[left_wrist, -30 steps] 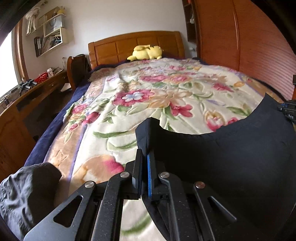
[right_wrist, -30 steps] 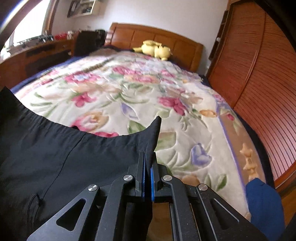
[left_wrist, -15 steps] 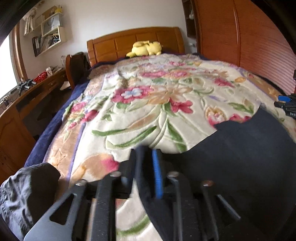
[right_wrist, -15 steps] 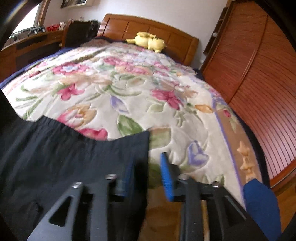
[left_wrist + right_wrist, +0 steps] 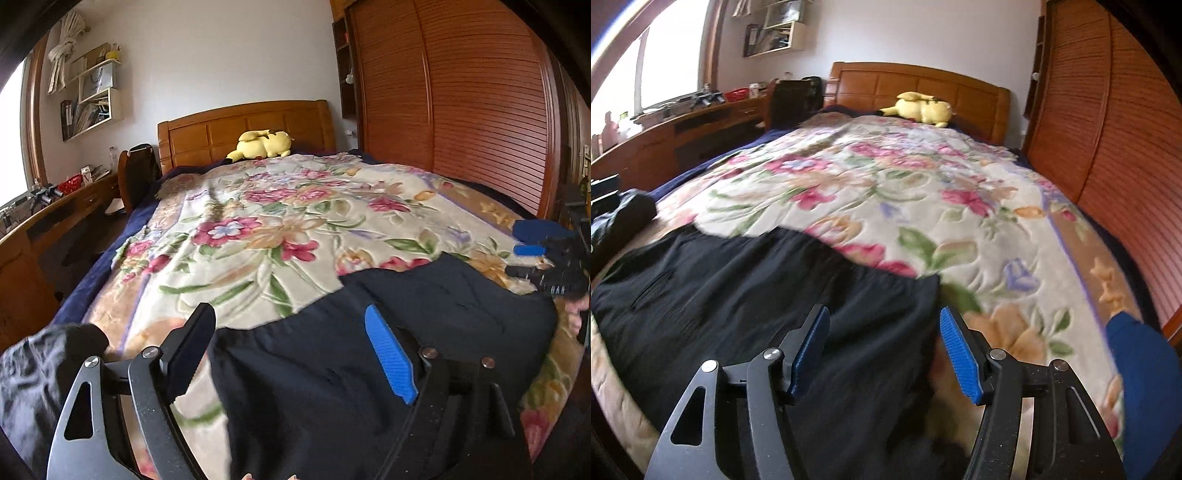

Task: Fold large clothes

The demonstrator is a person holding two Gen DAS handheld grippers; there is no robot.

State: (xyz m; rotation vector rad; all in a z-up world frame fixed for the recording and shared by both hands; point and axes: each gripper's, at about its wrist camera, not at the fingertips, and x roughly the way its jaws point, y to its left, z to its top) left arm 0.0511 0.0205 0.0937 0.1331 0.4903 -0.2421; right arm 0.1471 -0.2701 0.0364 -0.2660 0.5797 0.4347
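Black garment spread flat on the flowered bed, both tongs letting go.

The left tongs and the right tongs are opening above the black garment, pads clear of it; it fills the lower frame in both views. Only the left view shows the grey bundle at lower left; only the right view shows the blue cloth at lower right. A yellow plush lies by the headboard.

A home bedroom: floral-quilted bed, wooden headboard, louvred wardrobe.
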